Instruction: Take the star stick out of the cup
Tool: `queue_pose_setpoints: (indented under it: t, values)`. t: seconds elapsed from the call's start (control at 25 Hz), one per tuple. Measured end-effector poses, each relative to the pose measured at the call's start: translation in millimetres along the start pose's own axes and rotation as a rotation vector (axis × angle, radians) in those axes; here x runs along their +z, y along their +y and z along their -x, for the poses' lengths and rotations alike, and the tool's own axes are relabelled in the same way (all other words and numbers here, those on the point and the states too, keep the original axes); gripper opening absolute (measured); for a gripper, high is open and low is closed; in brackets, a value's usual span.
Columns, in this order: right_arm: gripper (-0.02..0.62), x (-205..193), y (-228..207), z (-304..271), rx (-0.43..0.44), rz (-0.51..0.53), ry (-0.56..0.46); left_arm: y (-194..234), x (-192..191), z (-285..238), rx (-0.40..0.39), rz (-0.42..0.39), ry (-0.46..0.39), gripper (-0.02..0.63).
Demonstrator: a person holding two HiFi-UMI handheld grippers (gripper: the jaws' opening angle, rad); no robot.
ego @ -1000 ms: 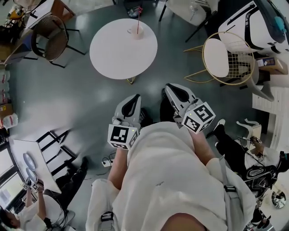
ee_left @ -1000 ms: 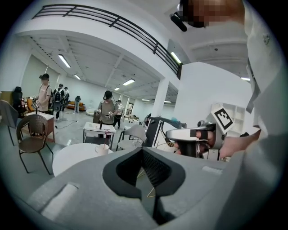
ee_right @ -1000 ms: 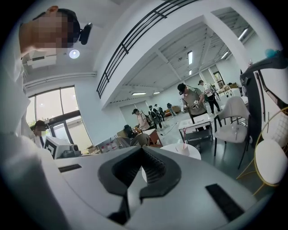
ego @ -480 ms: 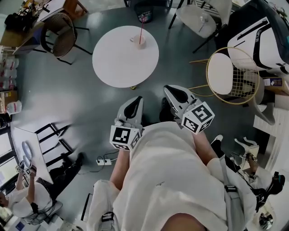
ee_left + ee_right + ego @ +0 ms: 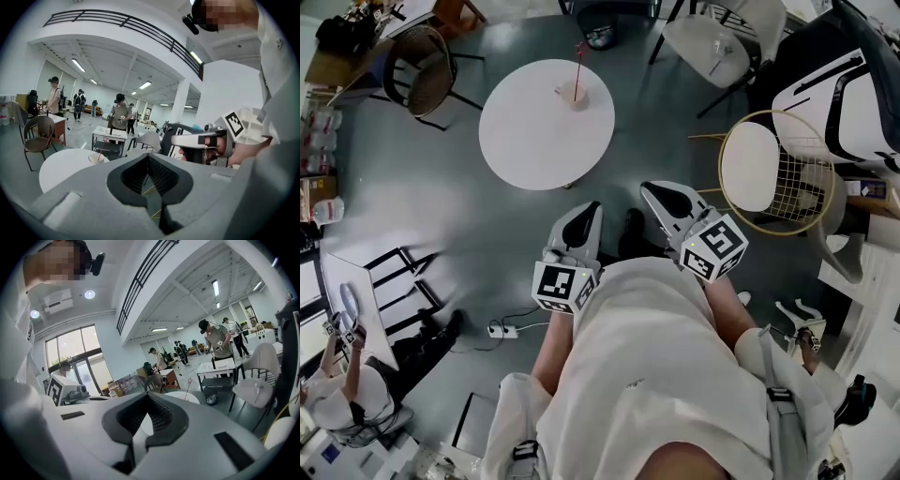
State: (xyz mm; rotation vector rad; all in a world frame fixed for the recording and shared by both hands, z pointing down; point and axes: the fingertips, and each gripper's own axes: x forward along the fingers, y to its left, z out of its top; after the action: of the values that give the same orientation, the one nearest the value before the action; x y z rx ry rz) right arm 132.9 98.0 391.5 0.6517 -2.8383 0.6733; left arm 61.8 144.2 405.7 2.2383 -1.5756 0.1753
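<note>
A pale cup point(image 5: 575, 93) stands on the far side of a round white table point(image 5: 534, 131), with a thin red star stick point(image 5: 578, 62) upright in it. Both grippers are held close to my body, well short of the table. My left gripper point(image 5: 589, 210) is shut and empty, and my right gripper point(image 5: 654, 191) beside it is shut and empty too. In the left gripper view the cup point(image 5: 96, 158) and stick point(image 5: 102, 146) show far off beyond the left gripper point(image 5: 148, 157). Past the right gripper point(image 5: 149, 395), the right gripper view shows the stick point(image 5: 189, 383) above the table point(image 5: 180, 396).
A brown wicker chair point(image 5: 417, 80) stands left of the table, a gold wire chair point(image 5: 769, 169) to its right and a white chair point(image 5: 712, 42) behind. A power strip point(image 5: 497, 329) lies on the grey floor. Other people stand around the room.
The head view has shifted as I walk; the table now sits slightly further left. Both grippers keep their place in front of me, still shut.
</note>
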Motion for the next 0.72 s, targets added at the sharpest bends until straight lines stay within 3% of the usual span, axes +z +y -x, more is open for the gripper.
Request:
queue_pose_setpoints:
  t: [0.16,0.4,0.72]
  values:
    - [0.006,-6,-12,3,-0.005,-0.031,0.009,-9,-8,-4,0.002,0.006,0.028,0.010]
    - [0.006,-24,5,-19,0.042,-0.045,0.048,4,-20,5,0.041,0.015,0.048,0.011]
    - [0.006,0,0,-46,-0.011,-0.014,0.029,48,-4,-10,0.019,0.023,0.017,0.011]
